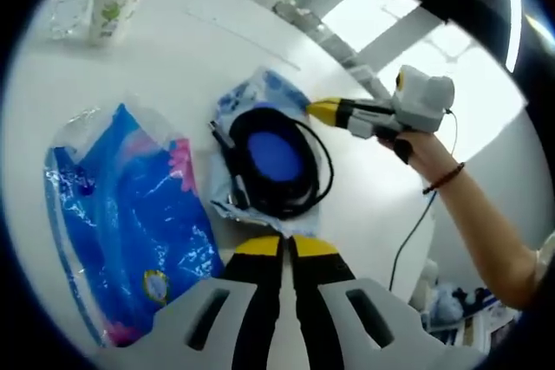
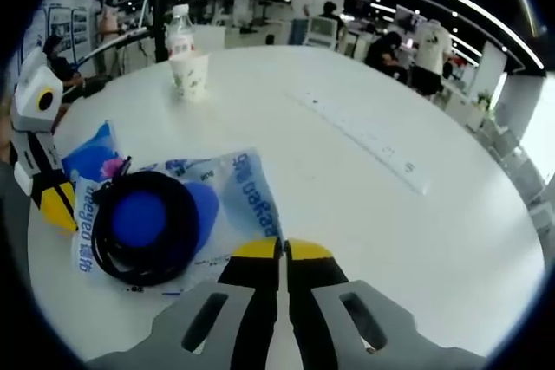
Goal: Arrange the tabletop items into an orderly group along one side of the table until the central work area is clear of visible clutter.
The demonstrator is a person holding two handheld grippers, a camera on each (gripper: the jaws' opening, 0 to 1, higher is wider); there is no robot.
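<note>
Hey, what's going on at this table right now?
A person is tidying a white round table with a gripper in each hand. Both the left gripper and the right gripper have their fingers closed on nothing, near a coiled black cable lying on a clear packet. A blue bag lies beside it; a paper cup and bottle stand at the far edge.

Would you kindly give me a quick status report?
Both tools shut, empty: left, right. Cable coil on its packet, mid-table. Blue bag beside it; cup, bottle far side.
</note>
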